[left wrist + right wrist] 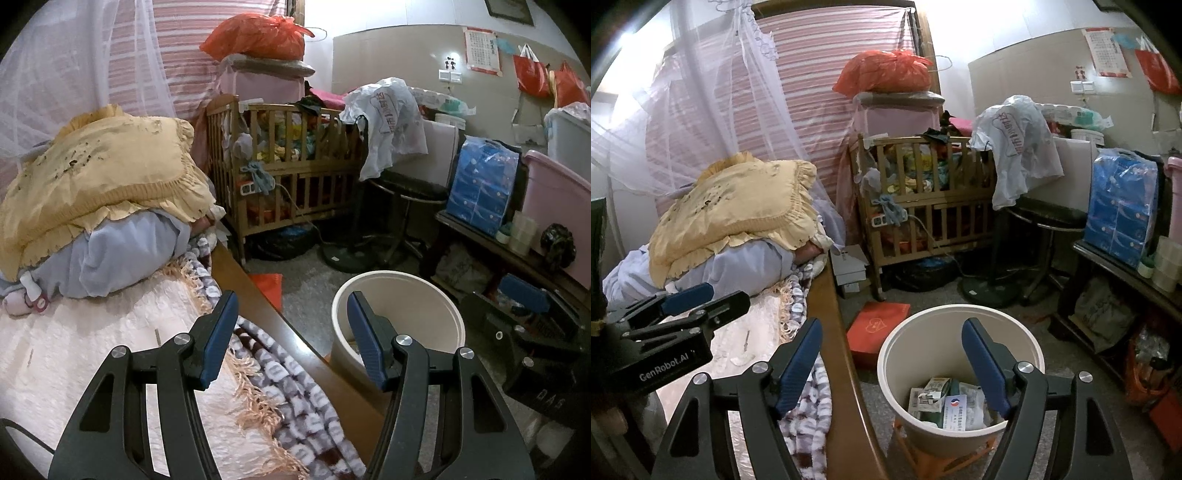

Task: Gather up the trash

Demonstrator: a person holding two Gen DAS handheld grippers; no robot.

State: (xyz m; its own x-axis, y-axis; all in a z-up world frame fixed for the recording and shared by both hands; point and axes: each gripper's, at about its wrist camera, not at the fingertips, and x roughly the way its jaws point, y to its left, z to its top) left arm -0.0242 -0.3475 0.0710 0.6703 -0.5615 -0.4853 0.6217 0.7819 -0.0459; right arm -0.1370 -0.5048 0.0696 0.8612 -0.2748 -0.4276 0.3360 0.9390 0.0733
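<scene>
A cream trash bin stands on an orange stool on the floor beside the bed; in the left wrist view the bin is just right of the bed's wooden edge. Small boxes and wrappers lie at its bottom. My right gripper hangs open over the bin's near rim and the bed edge, with nothing between its fingers. My left gripper is open and empty above the bed's edge, and shows at the left of the right wrist view. A thin stick and a white scrap lie on the sheet.
The bed's wooden side rail runs between the bedding and the bin. A red flat box lies on the floor behind the bin. A wooden crib, a black stool and a low dark shelf crowd the room.
</scene>
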